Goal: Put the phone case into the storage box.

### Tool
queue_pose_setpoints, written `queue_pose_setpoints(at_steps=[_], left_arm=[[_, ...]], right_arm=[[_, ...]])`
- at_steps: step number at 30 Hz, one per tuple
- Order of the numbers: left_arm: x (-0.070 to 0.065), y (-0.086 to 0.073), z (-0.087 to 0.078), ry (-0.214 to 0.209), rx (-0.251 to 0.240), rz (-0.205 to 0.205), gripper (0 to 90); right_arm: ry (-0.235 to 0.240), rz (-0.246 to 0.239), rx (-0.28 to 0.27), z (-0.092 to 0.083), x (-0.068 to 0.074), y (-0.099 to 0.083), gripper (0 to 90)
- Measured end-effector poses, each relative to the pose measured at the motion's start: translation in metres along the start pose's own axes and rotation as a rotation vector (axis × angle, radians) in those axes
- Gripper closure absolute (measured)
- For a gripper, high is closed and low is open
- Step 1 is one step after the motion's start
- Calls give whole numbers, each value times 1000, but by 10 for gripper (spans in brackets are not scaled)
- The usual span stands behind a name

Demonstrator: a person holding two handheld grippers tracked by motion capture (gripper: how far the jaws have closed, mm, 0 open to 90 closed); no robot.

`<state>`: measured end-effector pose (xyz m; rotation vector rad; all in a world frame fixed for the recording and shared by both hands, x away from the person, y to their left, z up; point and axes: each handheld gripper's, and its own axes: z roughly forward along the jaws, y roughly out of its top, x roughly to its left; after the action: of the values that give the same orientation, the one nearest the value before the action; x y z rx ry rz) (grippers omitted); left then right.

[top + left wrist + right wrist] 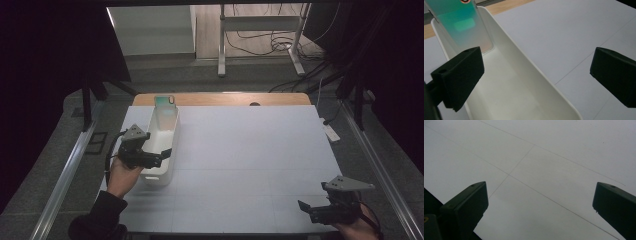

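A long white bin (170, 131) stands on the left of the white table top. A flat teal-to-pale card-like item (165, 106) leans upright against the bin's far end. My left gripper (164, 156) hovers open over the bin's near end. In the left gripper view the gripper (536, 75) straddles the bin's wall (524, 65), one jaw over the inside and the other over the table, and the teal item (461, 22) is ahead at the top left. My right gripper (306, 210) is low over the front right of the table. It (539, 207) is open with nothing between its jaws.
The white sheet (250, 150) covers most of the table, leaving a wooden strip (225, 98) at the far edge with a small dark spot (255, 104). A white power strip (330, 132) lies off the right side. Metal rails run along both sides on the floor.
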<state>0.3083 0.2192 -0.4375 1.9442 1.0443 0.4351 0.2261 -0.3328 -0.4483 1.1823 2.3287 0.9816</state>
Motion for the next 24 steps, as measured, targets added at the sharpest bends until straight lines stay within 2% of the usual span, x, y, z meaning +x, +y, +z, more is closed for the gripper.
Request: queue_pose_setpoints(at_steps=[24], left_arm=[[-15,-20,-25,-14,-28,-20,1]], right_arm=[[1,-4,2,0,0,0,0]])
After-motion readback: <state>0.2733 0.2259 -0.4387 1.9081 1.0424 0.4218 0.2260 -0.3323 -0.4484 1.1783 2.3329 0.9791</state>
